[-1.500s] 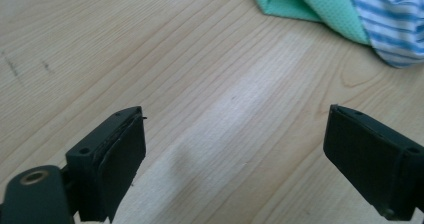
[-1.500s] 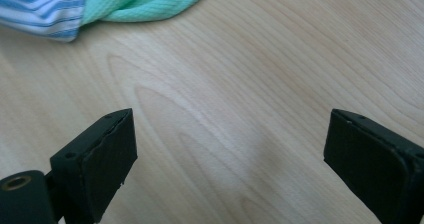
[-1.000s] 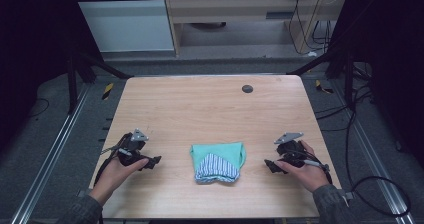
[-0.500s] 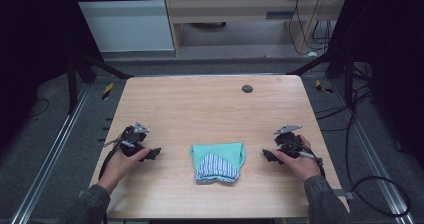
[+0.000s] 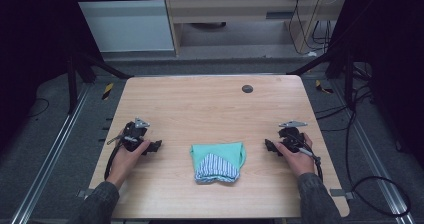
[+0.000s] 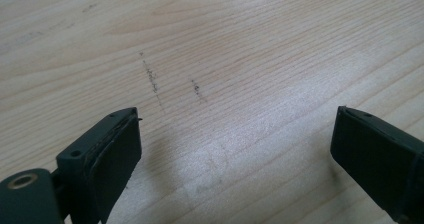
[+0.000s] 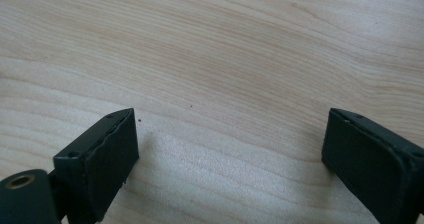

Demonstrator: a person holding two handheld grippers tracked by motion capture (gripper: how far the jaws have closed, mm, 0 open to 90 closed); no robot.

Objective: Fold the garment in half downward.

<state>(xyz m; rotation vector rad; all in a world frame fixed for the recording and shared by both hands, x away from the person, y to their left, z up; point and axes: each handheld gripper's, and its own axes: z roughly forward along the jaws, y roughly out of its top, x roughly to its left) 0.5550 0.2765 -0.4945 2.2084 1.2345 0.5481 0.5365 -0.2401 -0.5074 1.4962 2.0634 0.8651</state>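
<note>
Here the folded cloth [image 5: 218,161], mint green with a striped blue-and-white panel showing on its near half, lies between the two tools on the wooden counter [image 5: 210,104], well apart from each. The left hand-held gripper [image 5: 156,145] sits off to the cloth's one side with its jaws pointing inward toward it, and the right hand-held gripper [image 5: 268,145] mirrors it on the other side. Both have their jaws spread wide with nothing between them; in the left gripper view and the right gripper view the black pads frame only bare wood grain, so each tool appears tipped down at the counter just ahead of itself rather than at the fabric. The step in hand looks like the approach to the cloth, probably to unfold or refold it. To do it well, I would bring both tools inward together, keeping them low and level so the lower jaw can slide under an edge instead of pushing the bundle along the smooth wood. Each should aim for a corner or a clear single edge on its own side, not the thick middle, since catching several layers at once would lift the whole stack. Keeping the jaws wide until fabric sits between the pads, then closing firmly, should prevent a slipped pinch. The small dark disc [image 5: 247,88] far ahead of the right tool is out of the way.
</note>
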